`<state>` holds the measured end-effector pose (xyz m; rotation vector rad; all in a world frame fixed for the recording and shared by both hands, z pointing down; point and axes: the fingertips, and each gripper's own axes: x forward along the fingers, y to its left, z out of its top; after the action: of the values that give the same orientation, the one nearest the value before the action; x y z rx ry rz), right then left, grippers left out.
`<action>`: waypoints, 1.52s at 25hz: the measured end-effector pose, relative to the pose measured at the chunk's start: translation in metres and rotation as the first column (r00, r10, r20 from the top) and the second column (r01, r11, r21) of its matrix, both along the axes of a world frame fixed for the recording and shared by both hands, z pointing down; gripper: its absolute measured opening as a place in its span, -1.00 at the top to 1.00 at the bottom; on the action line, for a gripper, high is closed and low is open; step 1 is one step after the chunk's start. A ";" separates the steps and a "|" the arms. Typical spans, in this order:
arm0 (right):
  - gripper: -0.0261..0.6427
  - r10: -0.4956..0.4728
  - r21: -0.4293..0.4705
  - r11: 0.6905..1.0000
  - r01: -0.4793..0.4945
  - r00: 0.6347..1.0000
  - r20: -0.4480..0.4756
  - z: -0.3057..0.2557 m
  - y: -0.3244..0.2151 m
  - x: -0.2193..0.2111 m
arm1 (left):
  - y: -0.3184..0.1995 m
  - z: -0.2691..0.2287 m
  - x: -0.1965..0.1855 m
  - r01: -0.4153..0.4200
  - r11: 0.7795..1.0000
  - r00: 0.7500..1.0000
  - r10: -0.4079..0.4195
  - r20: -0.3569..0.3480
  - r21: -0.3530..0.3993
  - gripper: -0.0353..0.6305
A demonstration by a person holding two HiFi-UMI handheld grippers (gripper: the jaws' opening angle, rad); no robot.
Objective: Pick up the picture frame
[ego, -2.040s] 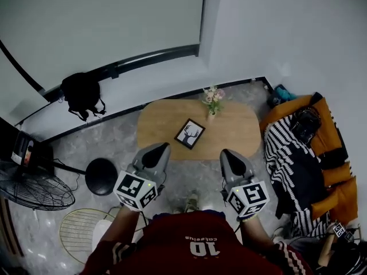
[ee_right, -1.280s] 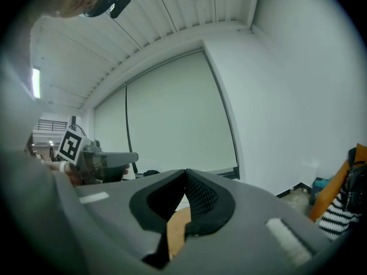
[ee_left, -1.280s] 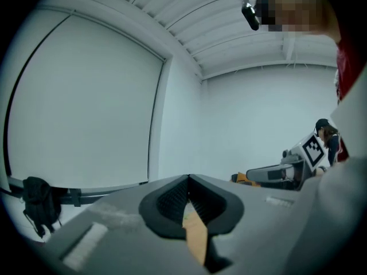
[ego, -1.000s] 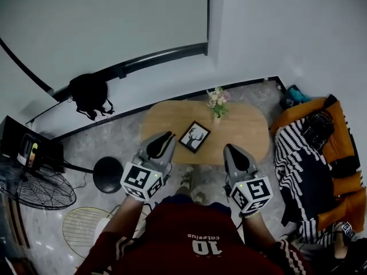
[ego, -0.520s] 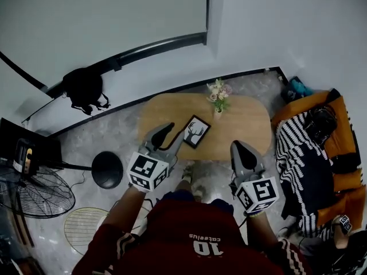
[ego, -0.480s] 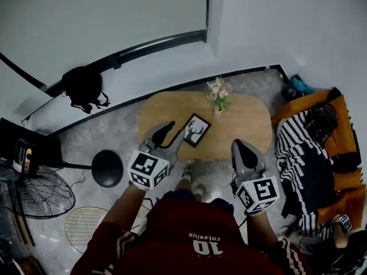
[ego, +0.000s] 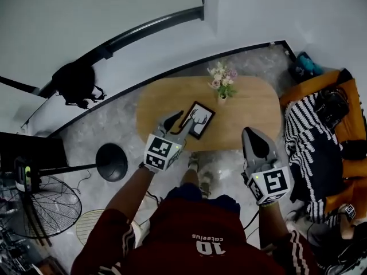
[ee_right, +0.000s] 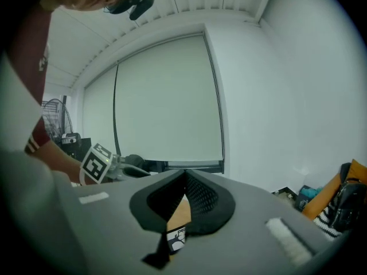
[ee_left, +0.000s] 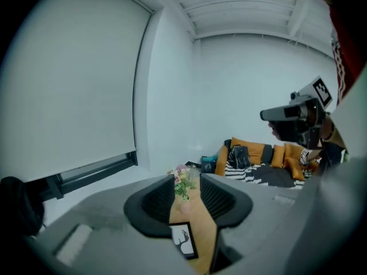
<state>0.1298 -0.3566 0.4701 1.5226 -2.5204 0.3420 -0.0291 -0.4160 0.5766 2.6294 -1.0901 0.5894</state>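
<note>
Picture frame [ego: 199, 120] flat on table [ego: 252, 116], just right of left gripper [ego: 179, 122], jaws spread, empty. Right gripper [ego: 253, 135] clenched on nothing, nearer. Risk: shoving the flat frame toward the far flower vase [ego: 222, 82] instead of gripping.

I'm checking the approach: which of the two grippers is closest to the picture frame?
The left gripper, jaws apart, tips beside the picture frame's left edge. The right gripper, jaws together, hangs farther off by the table's near edge.

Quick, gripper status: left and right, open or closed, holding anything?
Left gripper: open, nothing between its jaws; the picture frame lies just ahead.
Right gripper: closed, holding nothing.
</note>
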 end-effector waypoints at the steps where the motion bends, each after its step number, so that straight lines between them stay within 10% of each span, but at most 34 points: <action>1: 0.95 0.001 -0.010 1.000 -0.001 1.000 0.003 0.004 -0.004 -0.001 | -0.007 0.013 0.000 0.002 1.000 1.000 -0.002 0.003 -0.013 0.49; 9: 0.95 0.025 -0.068 0.997 -0.025 1.000 -0.009 0.047 -0.032 0.001 | -0.051 0.127 -0.007 0.046 0.990 0.999 -0.047 0.000 -0.135 0.49; 23: 0.95 0.047 -0.194 0.980 -0.048 0.999 -0.012 0.143 -0.057 -0.009 | -0.067 0.349 -0.028 0.078 0.938 0.980 -0.009 0.201 -0.337 0.49; 38: 0.95 0.005 -0.239 0.971 -0.006 1.000 -0.005 0.216 -0.050 -0.029 | -0.061 0.481 -0.053 0.104 0.902 0.931 0.060 0.360 -0.420 0.48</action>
<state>0.1005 -0.4064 0.6860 1.4351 -2.3696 0.6180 -0.0820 -0.4767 1.0571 2.1638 -0.9394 1.2032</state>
